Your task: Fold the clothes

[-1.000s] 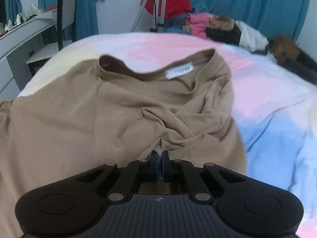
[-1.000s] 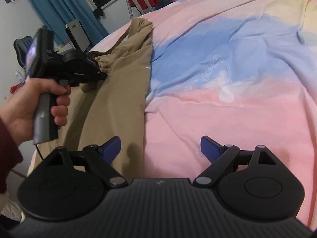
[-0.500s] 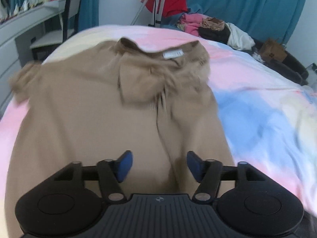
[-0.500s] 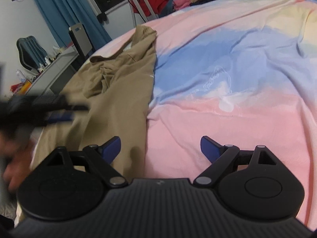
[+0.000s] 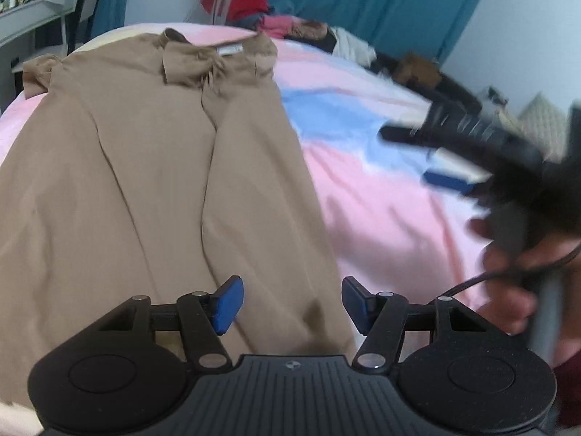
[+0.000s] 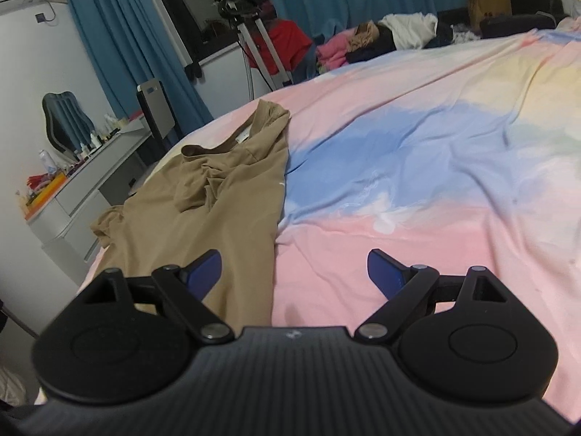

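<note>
**Inspector:** Lighting?

**Assistant:** Dim, soft and even indoors; no glare, faint shadows under the shirt (image 5: 156,181) folds.

**Inspector:** Sharpness?

**Assistant:** Strong fisheye bending and dark corners. Left view is soft overall; the right gripper (image 5: 450,181) smears with motion blur.

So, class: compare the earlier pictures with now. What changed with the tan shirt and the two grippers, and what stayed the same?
The left gripper let go of the tan shirt: it was pinching a fold, its jaws have just been opening, and it drew back. The shirt now lies flatter on the bedspread. The right gripper stayed open and empty.
</note>
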Tool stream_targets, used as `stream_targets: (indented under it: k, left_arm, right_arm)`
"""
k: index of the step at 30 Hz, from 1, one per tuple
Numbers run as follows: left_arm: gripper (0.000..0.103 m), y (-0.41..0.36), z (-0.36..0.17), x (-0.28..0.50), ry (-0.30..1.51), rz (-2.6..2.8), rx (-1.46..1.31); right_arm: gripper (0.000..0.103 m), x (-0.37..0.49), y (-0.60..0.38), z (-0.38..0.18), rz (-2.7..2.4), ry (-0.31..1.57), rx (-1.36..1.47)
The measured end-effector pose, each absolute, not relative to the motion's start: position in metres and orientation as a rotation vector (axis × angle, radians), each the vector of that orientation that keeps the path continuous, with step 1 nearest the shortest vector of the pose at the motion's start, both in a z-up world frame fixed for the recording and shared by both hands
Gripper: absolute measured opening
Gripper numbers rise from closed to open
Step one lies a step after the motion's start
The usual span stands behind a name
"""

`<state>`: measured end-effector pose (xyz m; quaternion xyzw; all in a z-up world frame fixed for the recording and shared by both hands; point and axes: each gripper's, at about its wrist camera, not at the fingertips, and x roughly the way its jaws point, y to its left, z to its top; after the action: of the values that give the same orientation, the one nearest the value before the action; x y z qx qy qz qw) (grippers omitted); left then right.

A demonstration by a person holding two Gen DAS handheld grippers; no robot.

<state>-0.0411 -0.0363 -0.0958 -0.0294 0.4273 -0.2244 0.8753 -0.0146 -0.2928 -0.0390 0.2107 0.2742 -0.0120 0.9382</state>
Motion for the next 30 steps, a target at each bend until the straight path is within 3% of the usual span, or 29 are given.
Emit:
stream_targets:
  k: [6,7,10,16,22,27,30]
  left_arm:
    - [0.02,-0.024,-0.105,-0.048,0.927,-0.436,-0.115]
    - [0.008,-0.02,-0.103,-0.047,0.935,-0.448,-0.147]
    - [0.005,0.005,-0.103,-0.055,0.999,-0.474,-0.295]
    - [0.004,0.039,-0.11,-0.059,1.063,-0.378,-0.371]
    - [0.007,0.026,-0.11,-0.066,1.066,-0.335,-0.254]
    - [0.03,0.024,-0.098,-0.069,1.011,-0.35,-0.222]
    - [0.038,0.022,-0.099,-0.068,1.005,-0.363,-0.22]
  right_arm:
    - [0.089,-0.02,-0.286,-0.037,-0.051,0.566,0.4]
    - [0.089,-0.02,-0.284,-0.038,-0.056,0.569,0.389]
    - [0.089,-0.019,-0.279,-0.041,-0.064,0.583,0.363]
    - [0.089,-0.018,-0.267,-0.043,-0.043,0.597,0.323]
    - [0.089,-0.019,-0.253,-0.042,-0.005,0.585,0.272]
    - [0.088,-0.019,-0.247,-0.027,0.113,0.512,0.31]
    - [0.079,0.004,-0.233,-0.014,0.157,0.516,0.242]
